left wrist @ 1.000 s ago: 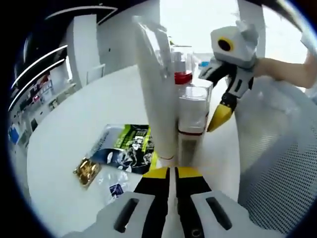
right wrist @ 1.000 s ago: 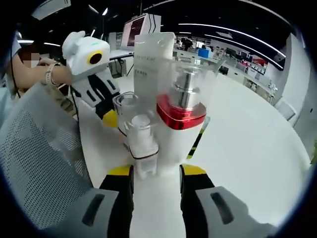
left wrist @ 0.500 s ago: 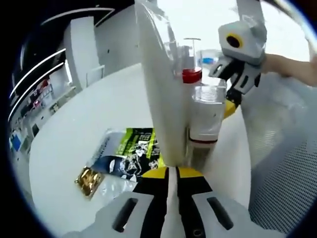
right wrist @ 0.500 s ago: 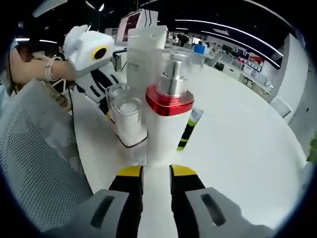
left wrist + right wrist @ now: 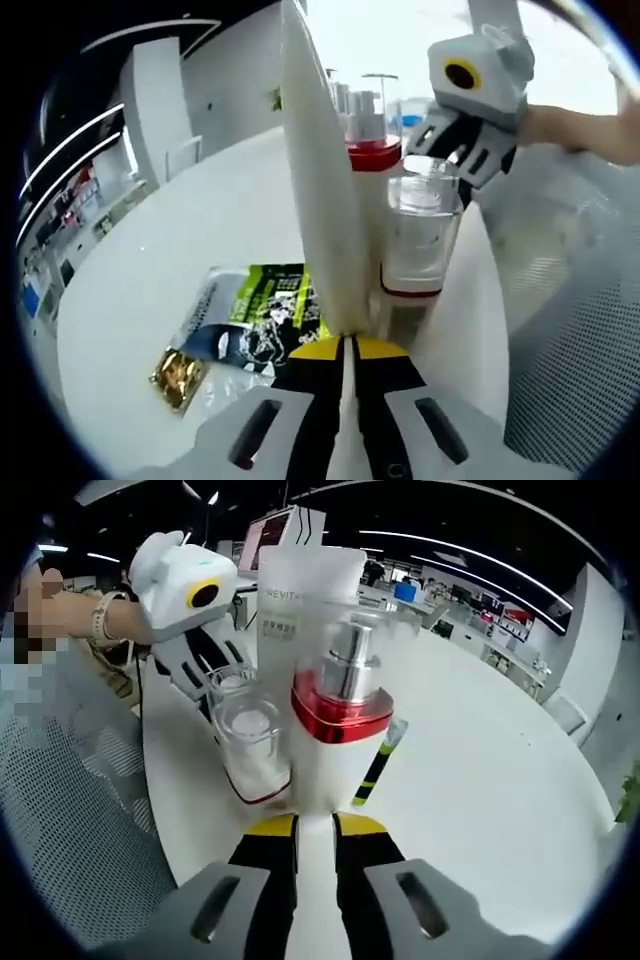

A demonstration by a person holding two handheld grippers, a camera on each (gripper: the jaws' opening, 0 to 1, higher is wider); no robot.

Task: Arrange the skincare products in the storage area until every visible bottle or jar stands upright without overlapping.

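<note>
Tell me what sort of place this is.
Probably a showroom or shop floor: long ceiling light strips, display shelving along the wall, and a monitor beyond the white table.

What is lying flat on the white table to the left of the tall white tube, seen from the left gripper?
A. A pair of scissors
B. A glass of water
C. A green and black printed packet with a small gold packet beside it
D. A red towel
C: in the left gripper view a green and black printed packet lies flat on the table left of the tall white tube, with a small gold packet beside it.
</note>
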